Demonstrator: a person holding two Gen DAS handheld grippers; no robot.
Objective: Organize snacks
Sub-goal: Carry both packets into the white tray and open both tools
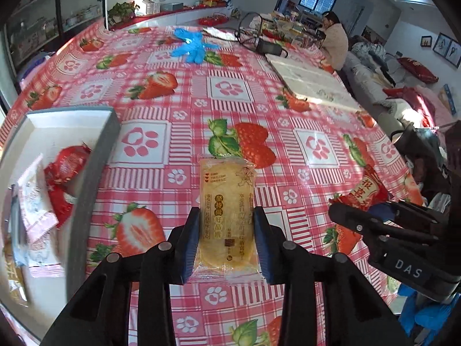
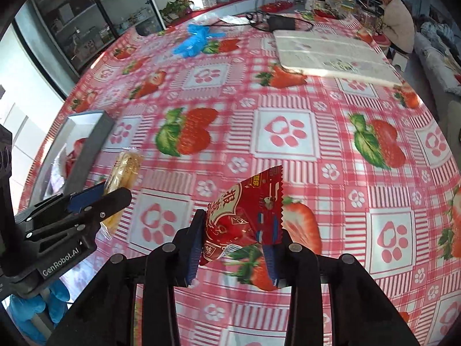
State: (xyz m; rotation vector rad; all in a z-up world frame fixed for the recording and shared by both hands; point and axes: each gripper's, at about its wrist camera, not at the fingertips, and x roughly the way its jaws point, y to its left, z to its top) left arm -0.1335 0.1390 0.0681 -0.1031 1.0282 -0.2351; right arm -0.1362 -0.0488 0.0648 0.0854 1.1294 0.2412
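The left gripper (image 1: pixel 227 240) pinches a yellow snack packet (image 1: pixel 227 213) between its blue pads, held above the strawberry tablecloth (image 1: pixel 230 92). To its left sits a grey box (image 1: pixel 95 173) holding red and pink packets (image 1: pixel 62 184). The right gripper (image 2: pixel 234 243), on the right, has its jaws closed on a red snack packet (image 2: pixel 247 216), tilted and lifted off the cloth. Blue gloves (image 1: pixel 191 46) lie far across the table.
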